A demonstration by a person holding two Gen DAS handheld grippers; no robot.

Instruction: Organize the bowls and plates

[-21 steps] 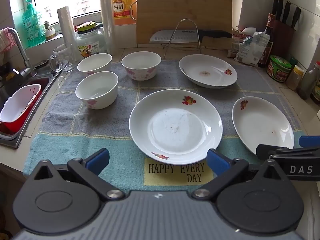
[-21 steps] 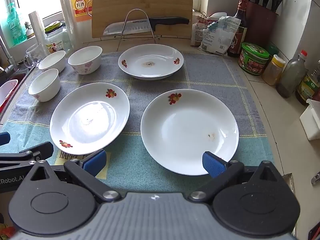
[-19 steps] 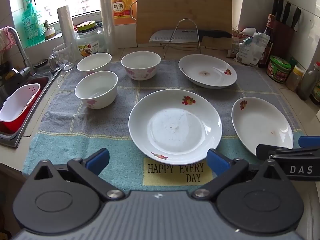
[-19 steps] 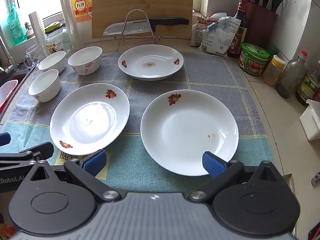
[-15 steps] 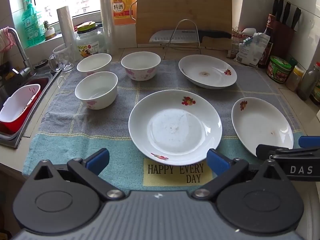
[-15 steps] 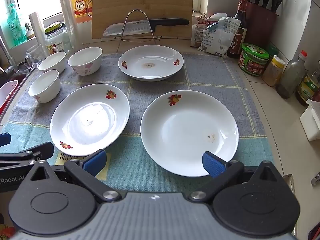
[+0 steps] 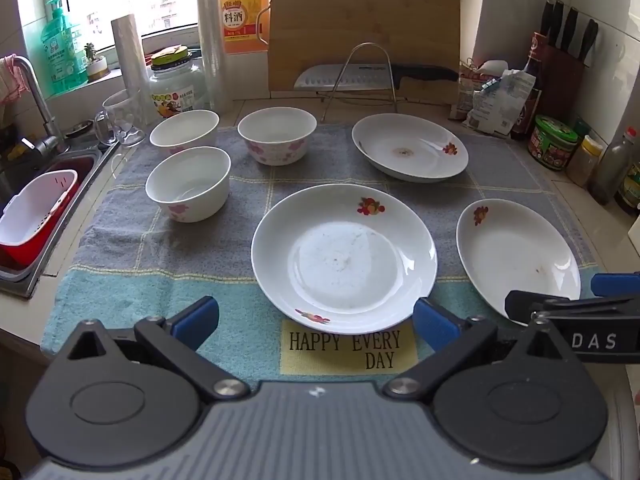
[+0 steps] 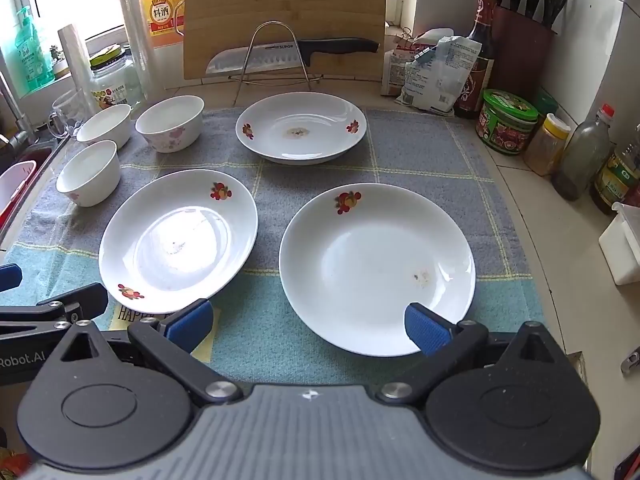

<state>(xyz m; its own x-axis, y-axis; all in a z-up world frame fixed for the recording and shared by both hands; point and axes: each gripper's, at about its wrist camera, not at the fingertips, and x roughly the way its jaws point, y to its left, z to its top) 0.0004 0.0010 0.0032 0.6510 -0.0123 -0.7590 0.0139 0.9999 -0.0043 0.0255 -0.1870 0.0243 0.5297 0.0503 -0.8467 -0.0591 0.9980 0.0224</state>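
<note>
Three white flowered plates lie on a grey and blue towel point(image 7: 128, 248): a middle plate point(image 7: 344, 258) point(image 8: 178, 240), a right plate point(image 7: 518, 258) point(image 8: 376, 268) and a far plate point(image 7: 410, 147) point(image 8: 301, 128). Three white bowls stand at the left: a near one point(image 7: 188, 184) point(image 8: 89, 172), a far left one point(image 7: 185, 129) point(image 8: 105, 125) and a flowered one point(image 7: 277, 135) point(image 8: 169, 123). My left gripper point(image 7: 316, 322) is open just short of the middle plate's near rim. My right gripper point(image 8: 307, 326) is open over the right plate's near rim, holding nothing.
A knife on a wire rack point(image 8: 272, 56) and a wooden cutting board point(image 7: 360, 20) stand at the back. Bottles and jars point(image 8: 508, 120) and a knife block point(image 8: 524, 32) line the right side. A sink point(image 7: 28, 216) with a red and white basket lies at the left.
Both views have barely shifted; the plates sit a touch lower in the right wrist view. Nothing was taken hold of or moved.
</note>
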